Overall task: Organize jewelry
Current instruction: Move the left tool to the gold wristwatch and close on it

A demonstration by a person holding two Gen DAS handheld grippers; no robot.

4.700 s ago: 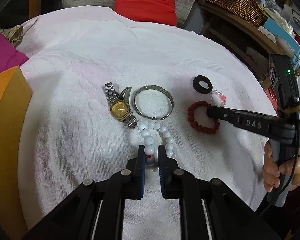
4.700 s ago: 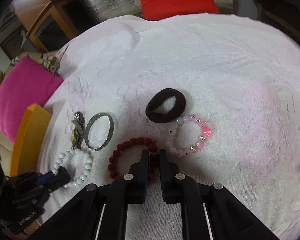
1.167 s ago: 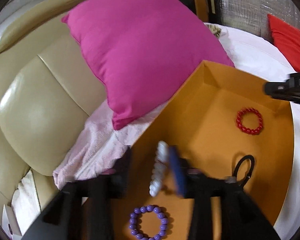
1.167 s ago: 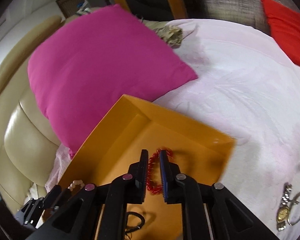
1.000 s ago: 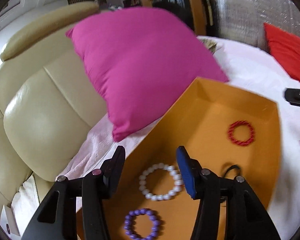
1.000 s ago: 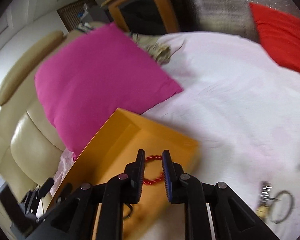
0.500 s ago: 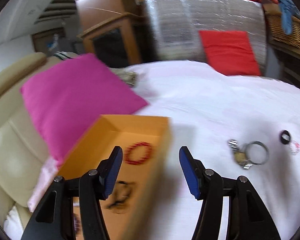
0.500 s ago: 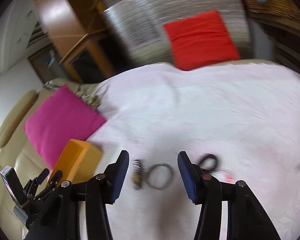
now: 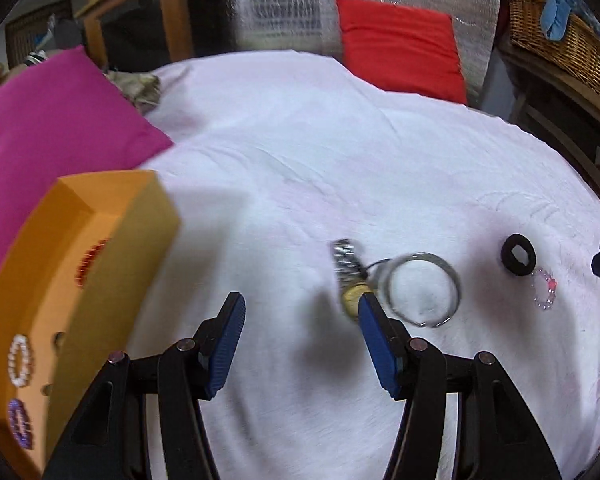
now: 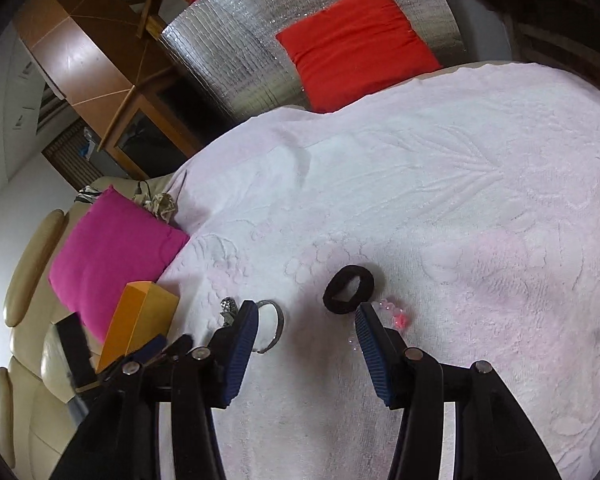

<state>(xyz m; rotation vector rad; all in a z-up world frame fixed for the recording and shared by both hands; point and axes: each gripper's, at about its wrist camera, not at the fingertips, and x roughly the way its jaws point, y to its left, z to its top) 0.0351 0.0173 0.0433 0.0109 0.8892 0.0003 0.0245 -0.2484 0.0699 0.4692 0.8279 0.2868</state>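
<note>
Both my claws, left [image 9: 300, 344] and right [image 10: 306, 354], are wide and hold nothing over a white towel [image 9: 300, 160]. I see a watch [image 9: 346, 268], bangle [image 9: 422, 290] and box [image 9: 100, 240] by pillows [image 9: 40, 120].

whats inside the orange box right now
In the left wrist view, the orange box holds a white bead bracelet, a purple bead bracelet and a red one. Its near wall covers the rest of the inside.
</note>
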